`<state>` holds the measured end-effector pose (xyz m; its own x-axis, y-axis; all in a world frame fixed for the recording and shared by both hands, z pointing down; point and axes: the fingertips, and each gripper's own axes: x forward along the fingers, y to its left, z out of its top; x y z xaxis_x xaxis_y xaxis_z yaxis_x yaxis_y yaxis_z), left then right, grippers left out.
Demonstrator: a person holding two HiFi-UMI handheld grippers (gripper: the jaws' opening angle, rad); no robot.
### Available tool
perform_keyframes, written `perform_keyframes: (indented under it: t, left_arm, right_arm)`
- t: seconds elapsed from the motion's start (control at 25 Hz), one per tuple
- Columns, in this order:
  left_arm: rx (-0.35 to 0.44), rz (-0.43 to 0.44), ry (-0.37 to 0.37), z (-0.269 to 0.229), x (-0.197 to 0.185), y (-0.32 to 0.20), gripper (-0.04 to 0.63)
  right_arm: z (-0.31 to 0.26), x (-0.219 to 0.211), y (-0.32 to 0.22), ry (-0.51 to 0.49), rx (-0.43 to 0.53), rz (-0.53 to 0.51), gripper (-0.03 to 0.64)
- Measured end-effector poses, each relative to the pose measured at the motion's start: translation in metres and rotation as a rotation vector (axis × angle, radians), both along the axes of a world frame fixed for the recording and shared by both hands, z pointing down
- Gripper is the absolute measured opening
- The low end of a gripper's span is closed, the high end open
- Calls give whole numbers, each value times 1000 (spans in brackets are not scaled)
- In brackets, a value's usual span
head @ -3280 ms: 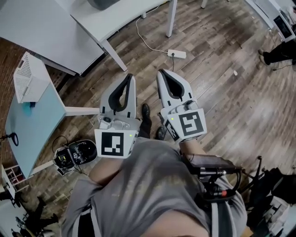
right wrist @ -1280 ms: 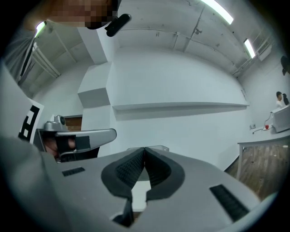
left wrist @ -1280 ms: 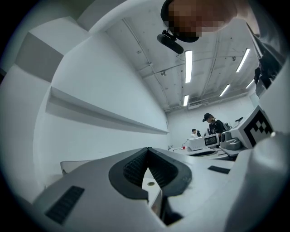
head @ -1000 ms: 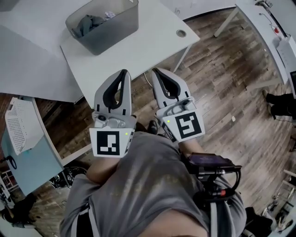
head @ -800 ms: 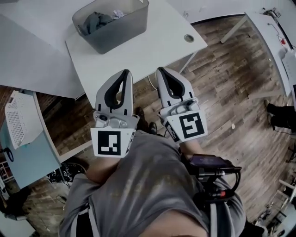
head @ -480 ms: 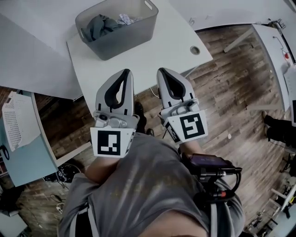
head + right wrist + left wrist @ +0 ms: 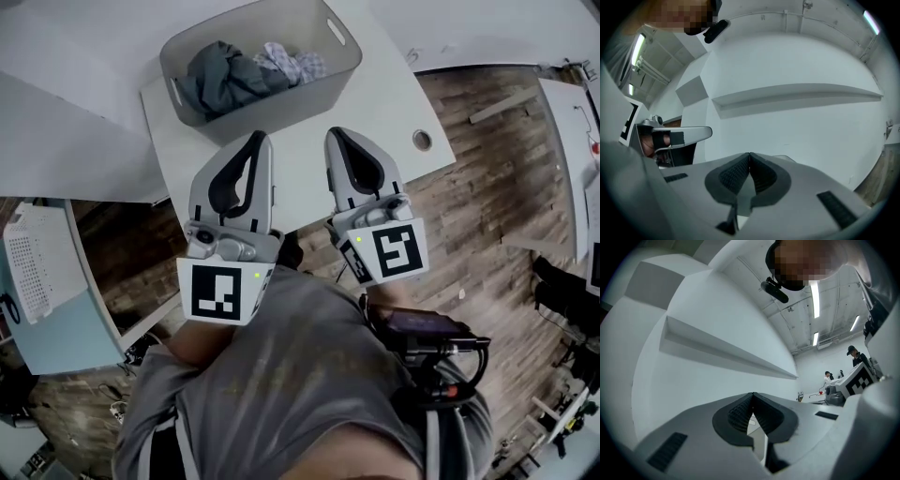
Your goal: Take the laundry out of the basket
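Laundry, a dark grey garment and a pale patterned one crumpled together, lies in the grey basket, which stands on the far left part of the white surface. My left gripper and my right gripper hover side by side over the near edge of that surface, just short of the basket and apart from it, each with jaws pressed together on nothing. Wooden floor shows to the right of the surface.

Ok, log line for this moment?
stage: before grasp | left gripper: shut, empty | right gripper: shut, empty | laundry: in basket, untouched
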<state>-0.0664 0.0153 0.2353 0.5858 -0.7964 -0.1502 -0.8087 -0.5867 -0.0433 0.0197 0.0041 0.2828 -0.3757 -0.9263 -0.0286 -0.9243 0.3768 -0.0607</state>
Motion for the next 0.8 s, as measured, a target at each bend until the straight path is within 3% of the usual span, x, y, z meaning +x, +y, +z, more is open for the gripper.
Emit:
perform_keyframes:
  t: [0.52, 0.8]
  left_arm:
    - [61, -124, 33, -29, -52, -71, 8]
    - [35, -247, 34, -26, -76, -100, 8]
  right_arm:
    - [-44, -35, -85, 40, 76, -92, 8]
    - [-53, -52, -121, 83, 96, -191, 8]
